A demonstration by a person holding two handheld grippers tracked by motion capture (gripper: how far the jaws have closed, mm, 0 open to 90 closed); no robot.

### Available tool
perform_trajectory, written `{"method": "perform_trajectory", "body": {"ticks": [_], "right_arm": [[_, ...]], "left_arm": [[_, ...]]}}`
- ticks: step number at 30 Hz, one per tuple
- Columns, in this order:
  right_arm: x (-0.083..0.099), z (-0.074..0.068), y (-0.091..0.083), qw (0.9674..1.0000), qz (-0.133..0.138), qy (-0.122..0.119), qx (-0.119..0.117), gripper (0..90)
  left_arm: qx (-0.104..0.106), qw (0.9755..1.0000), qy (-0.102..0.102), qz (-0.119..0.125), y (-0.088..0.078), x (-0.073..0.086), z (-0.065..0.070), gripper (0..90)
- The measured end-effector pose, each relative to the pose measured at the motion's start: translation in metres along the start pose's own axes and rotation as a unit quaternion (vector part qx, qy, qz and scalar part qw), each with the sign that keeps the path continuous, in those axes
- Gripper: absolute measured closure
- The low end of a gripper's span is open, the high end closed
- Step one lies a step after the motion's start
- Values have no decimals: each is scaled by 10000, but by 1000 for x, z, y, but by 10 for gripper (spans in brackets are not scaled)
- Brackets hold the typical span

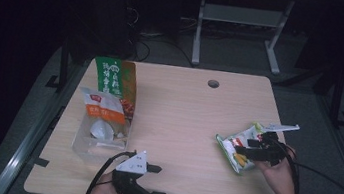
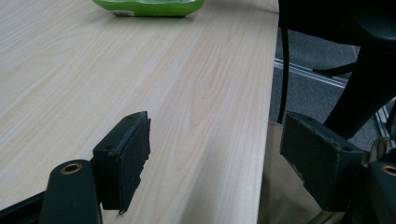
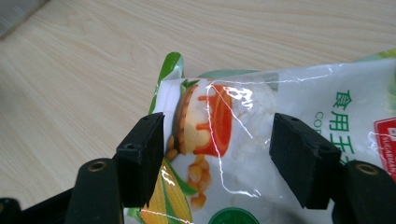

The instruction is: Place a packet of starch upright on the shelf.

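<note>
A green and white bag printed with corn point(image 1: 230, 148) lies flat near the table's right edge. My right gripper point(image 1: 247, 143) hovers over it. In the right gripper view the bag point(image 3: 224, 121) sits between and under the two black pads point(image 3: 140, 158), which stand wide apart without pressing it, so this gripper is open. My left gripper point(image 1: 156, 180) rests at the front edge of the table, open, with nothing between its jaws point(image 2: 215, 144). The green bag point(image 2: 149, 7) shows far off at the top of the left gripper view.
A clear plastic container point(image 1: 83, 147) stands at the left with an orange and white packet point(image 1: 103, 108) leaning in it. A tall green and brown bag point(image 1: 116, 82) lies behind it. A cable hole point(image 1: 213, 84) sits at the table's back. Bare wood point(image 1: 181, 123) lies between the grippers.
</note>
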State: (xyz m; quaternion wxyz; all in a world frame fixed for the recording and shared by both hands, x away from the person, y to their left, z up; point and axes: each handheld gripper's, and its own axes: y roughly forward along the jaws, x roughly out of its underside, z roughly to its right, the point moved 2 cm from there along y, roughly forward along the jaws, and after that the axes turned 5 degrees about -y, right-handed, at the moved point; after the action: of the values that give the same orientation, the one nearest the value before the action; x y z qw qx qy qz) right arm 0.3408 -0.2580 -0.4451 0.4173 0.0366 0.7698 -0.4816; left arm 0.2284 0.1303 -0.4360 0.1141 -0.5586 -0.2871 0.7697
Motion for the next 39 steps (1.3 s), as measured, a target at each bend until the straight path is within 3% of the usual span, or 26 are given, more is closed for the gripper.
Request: {"method": "perform_trajectory", "body": {"ticks": [6, 14, 28, 32, 36, 39], "right_arm": [[2, -2, 3, 9998, -126, 23, -125, 392], [3, -12, 5, 9992, -192, -294, -191, 427], [5, -39, 11, 9949, -257, -734, -641, 436], [3, -40, 9, 9955, -329, -626, -628, 445], [5, -36, 4, 9965, -233, -488, -630, 444], [10, -30, -4, 9980, -188, -350, -501, 442]], "left_arm": [[19, 10000, 20, -19, 1, 0, 1, 242], [13, 10000, 12, 13, 2, -1, 1, 243], [27, 10000, 24, -21, 3, 0, 3, 246], [11, 10000, 22, -20, 2, 0, 3, 246], [-7, 10000, 21, -21, 1, 0, 2, 246], [-4, 10000, 31, -24, 1, 0, 2, 246]]}}
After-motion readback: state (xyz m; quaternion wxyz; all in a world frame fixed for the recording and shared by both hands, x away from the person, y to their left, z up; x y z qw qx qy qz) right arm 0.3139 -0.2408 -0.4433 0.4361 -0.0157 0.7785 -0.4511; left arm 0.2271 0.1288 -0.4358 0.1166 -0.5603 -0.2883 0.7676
